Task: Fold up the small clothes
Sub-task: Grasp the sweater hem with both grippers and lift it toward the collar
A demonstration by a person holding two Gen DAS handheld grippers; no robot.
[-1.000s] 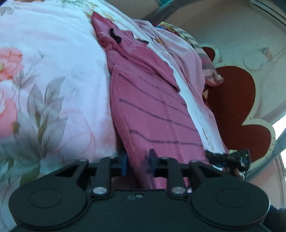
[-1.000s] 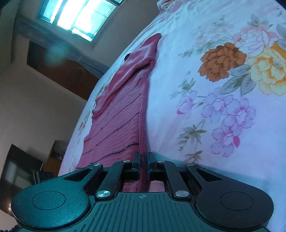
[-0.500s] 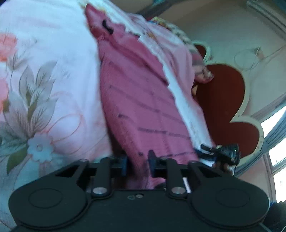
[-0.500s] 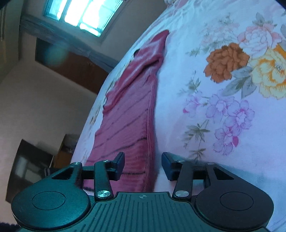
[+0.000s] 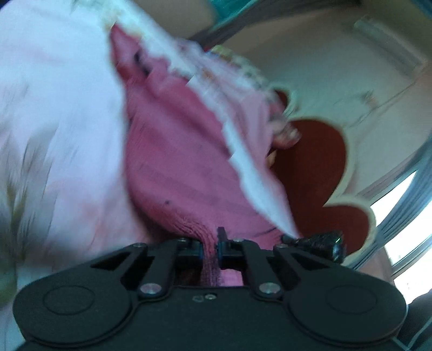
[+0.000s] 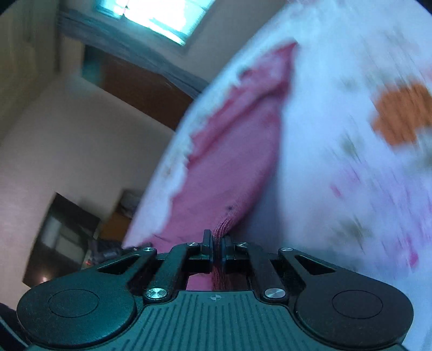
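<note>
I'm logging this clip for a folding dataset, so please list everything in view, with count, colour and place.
knit garment: one, pink, flat on the bed, near hem pinched up at both corners
bedsheet: one, pale with floral print, under the garment
headboard: one, dark red with cream edge, behind the bed in the left view
window: one, bright, high on the wall in the right view
left gripper: one, black, jaws shut on the garment
right gripper: one, black, jaws shut on the garment

The left gripper (image 5: 210, 247) has its jaws pinched tight on a fold of pink garment (image 5: 175, 162). The right gripper (image 6: 216, 249) likewise clamps the same garment's knit edge.
</note>
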